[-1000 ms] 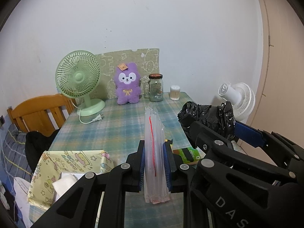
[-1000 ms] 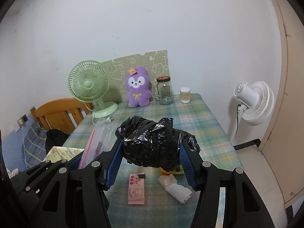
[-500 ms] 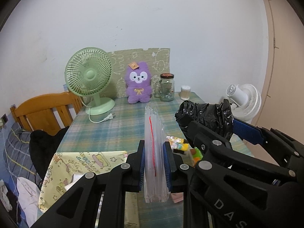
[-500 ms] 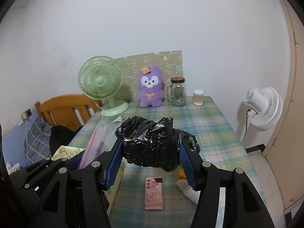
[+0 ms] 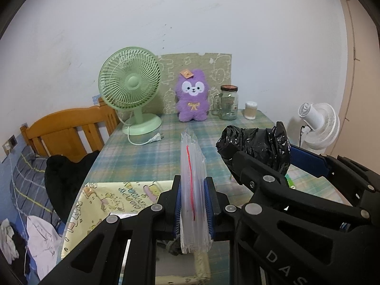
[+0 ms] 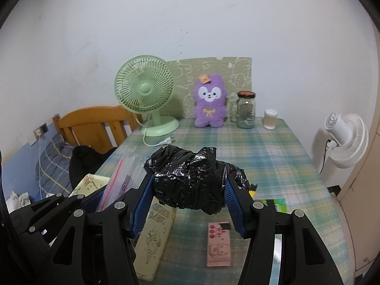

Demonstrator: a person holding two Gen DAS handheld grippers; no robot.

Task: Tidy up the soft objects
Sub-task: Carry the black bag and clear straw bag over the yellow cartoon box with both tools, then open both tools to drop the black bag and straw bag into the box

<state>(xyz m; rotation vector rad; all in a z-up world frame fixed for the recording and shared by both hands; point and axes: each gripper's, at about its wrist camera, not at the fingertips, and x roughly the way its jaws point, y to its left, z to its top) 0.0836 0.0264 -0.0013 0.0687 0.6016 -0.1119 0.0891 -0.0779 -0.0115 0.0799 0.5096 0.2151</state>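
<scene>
Two loads are aloft over the table (image 6: pixel 273 152): left gripper (image 5: pixel 193 204) clamps upright clear zip bags (image 5: pixel 192 190), long axis vertical, directly above the yellow box (image 5: pixel 99 201), while right gripper (image 6: pixel 188 201), further right, squeezes the black plastic bag (image 6: pixel 192 178)

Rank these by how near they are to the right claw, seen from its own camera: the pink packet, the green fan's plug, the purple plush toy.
1. Pink packet, just below the right claw.
2. Plug, mid-table, left.
3. Purple plush toy, far end by the wall.
</scene>
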